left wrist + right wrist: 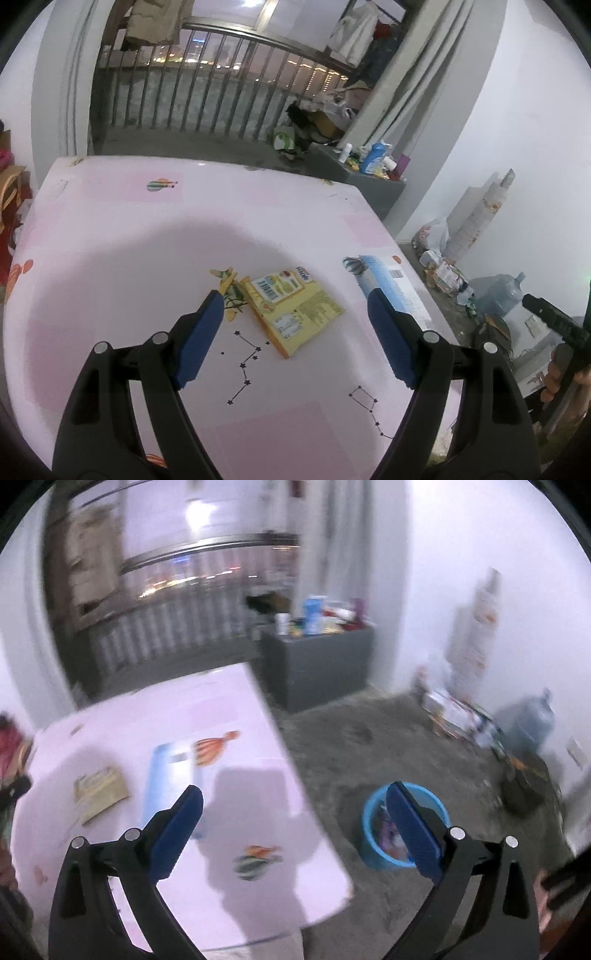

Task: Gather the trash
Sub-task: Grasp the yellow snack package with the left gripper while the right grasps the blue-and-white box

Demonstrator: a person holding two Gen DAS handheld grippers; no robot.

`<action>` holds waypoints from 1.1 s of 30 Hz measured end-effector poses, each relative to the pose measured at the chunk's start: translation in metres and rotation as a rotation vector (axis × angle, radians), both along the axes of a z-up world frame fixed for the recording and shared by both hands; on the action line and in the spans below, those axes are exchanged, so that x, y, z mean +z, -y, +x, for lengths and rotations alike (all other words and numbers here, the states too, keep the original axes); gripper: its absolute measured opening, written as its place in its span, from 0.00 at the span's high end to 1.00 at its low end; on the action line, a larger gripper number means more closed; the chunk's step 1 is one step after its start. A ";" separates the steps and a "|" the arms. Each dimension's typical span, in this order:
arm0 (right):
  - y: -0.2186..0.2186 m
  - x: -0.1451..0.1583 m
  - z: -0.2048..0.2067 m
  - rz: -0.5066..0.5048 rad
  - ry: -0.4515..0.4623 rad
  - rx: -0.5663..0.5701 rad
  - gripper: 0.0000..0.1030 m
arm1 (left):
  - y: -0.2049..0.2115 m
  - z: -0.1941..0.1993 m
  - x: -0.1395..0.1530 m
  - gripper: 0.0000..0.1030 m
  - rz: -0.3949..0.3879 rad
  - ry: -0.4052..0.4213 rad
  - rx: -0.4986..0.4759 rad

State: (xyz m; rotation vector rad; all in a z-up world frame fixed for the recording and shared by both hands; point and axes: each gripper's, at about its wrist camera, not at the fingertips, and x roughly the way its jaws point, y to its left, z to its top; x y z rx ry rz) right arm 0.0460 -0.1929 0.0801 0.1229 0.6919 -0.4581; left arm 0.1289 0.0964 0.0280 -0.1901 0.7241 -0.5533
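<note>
On the pink surface (110,236), the yellow packet (291,308) lies flat just right of centre in the left wrist view, directly ahead of the left hand-held gripper (295,314). That gripper is released: its blue pads stand wide apart with nothing between them, and the packet sits beyond the tips, closer to the left finger than the right. Further right in the same view, near the surface's edge, lies a light blue carton (391,280), partly hidden behind the right finger.

The right hand-held gripper (295,812) is also released and empty, its jaws at full spread. Its view is blurred; it looks across the surface corner toward a blue bin (373,849) on the floor in the lower right of the frame, which seems to hold some scraps already.

The yellow packet looks like thin flattened card or foil: probably very light, a little springy, and likely to slide on the smooth cloth rather than lift. Since it lies flat, a pinch across the near edge or a raised corner seems the best hold; pressing straight down on the face would likely only push it along. The carton looks stiffer and larger, better taken across its narrow side.

A barcode and small white labels show on the yellow packet, with a fragment of blue lettering at its top edge too small to read. The carton also carries a barcode; its print is illegible.
</note>
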 end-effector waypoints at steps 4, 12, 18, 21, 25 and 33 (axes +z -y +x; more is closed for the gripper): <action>-0.027 -0.030 0.028 0.055 -0.007 0.102 0.06 | 0.003 0.005 -0.012 0.27 0.034 -0.023 0.015; -0.006 -0.083 0.046 0.264 -0.090 0.175 0.06 | 0.000 -0.005 -0.035 0.27 0.046 -0.107 0.049; 0.014 -0.101 0.055 0.376 -0.100 0.200 0.16 | 0.018 -0.006 -0.060 0.27 0.025 -0.179 0.016; 0.017 -0.107 0.068 0.423 -0.103 0.230 0.18 | 0.025 0.005 -0.064 0.27 0.049 -0.172 0.030; 0.013 -0.107 0.090 0.420 -0.106 0.270 0.18 | 0.028 0.030 -0.060 0.31 0.068 -0.165 0.066; -0.018 -0.120 0.144 0.308 -0.212 0.360 0.12 | 0.044 0.081 -0.053 0.38 0.140 -0.125 0.100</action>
